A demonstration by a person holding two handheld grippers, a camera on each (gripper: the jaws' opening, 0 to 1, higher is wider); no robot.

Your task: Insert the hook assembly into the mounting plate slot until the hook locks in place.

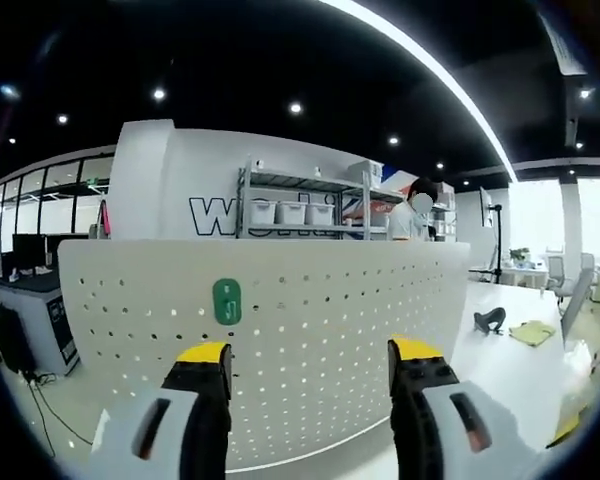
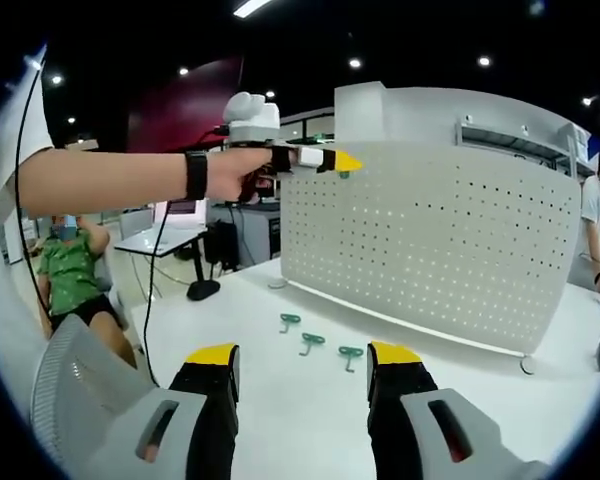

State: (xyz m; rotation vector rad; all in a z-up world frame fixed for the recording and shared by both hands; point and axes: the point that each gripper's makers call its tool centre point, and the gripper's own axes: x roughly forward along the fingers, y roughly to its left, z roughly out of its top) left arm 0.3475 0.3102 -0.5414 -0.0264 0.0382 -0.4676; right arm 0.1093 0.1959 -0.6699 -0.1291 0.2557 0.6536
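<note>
Hooks (image 2: 311, 342), three green ones, lie loose on the white tabletop (image 2: 280, 400) just in front of the pegboard (image 2: 430, 240), which stands upright along the tabletop's far side. A green plate (image 1: 227, 301) sits on the board's face toward its upper left, seen in the left gripper view between and above that tool's jaws.

The left tool (image 1: 309, 366) faces the board head-on, jaws spread with nothing between them. In the right gripper view a person's hand (image 2: 235, 172) holds it high at the board's top left corner, its yellow tip beside a small green piece there; whether that piece is the plate cannot be told. The right tool (image 2: 302, 368) hovers low over the tabletop, jaws apart and empty, pointing at the hooks.

The step in hand looks like fetching a hook. Done well, the right tool would drop over the nearest hook, close on its flat head rather than the curved end, and lift it level, so the stem can be lined up square with the plate's slot. The left tool's view, held on the plate, can guide that alignment.
</note>
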